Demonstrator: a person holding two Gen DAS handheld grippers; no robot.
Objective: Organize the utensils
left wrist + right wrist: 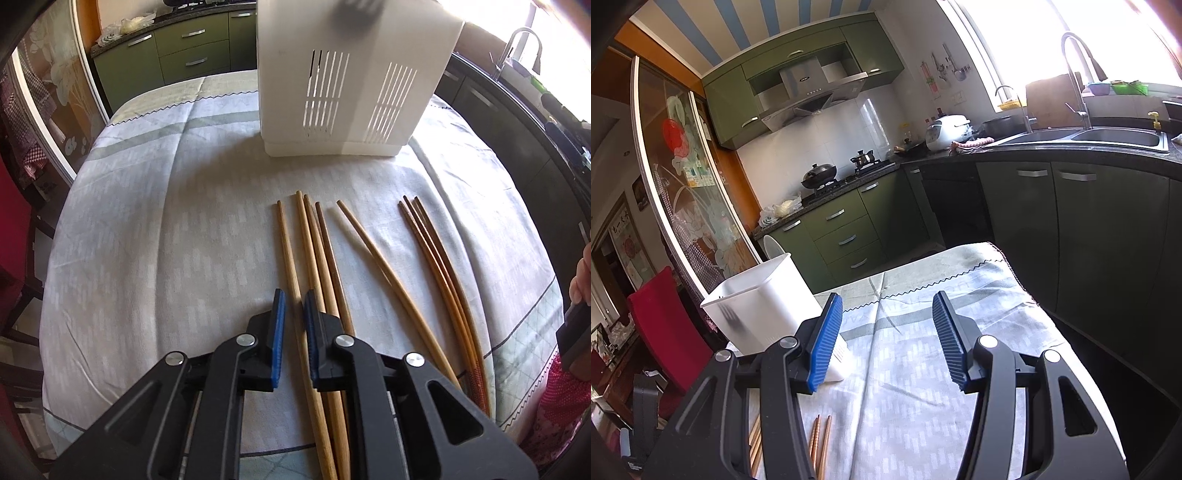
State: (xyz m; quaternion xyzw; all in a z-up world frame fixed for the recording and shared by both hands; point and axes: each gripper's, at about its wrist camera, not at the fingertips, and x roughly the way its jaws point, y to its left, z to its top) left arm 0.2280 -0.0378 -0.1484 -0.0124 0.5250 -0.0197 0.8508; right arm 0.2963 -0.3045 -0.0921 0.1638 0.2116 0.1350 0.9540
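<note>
Chopsticks (325, 258) lie in loose bunches on the tablecloth (147, 240), nearest the left gripper (294, 314), whose narrow jaws straddle one light stick without clearly pinching it. It could roll away or drag its neighbours. Farther off, the white holder (354, 92) waits; the right gripper (886, 332) hangs half-open, empty.

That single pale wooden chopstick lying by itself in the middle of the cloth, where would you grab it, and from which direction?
Take the lone pale wooden chopstick around mid-length, coming straight down from above with the gripper pads across its width. It lies flat and slanted on the patterned tablecloth, with bare cloth on both sides there, so the pads have room. Nearer the table's front edge it closes in on the dark chopstick bundle, which could get caught.
</note>
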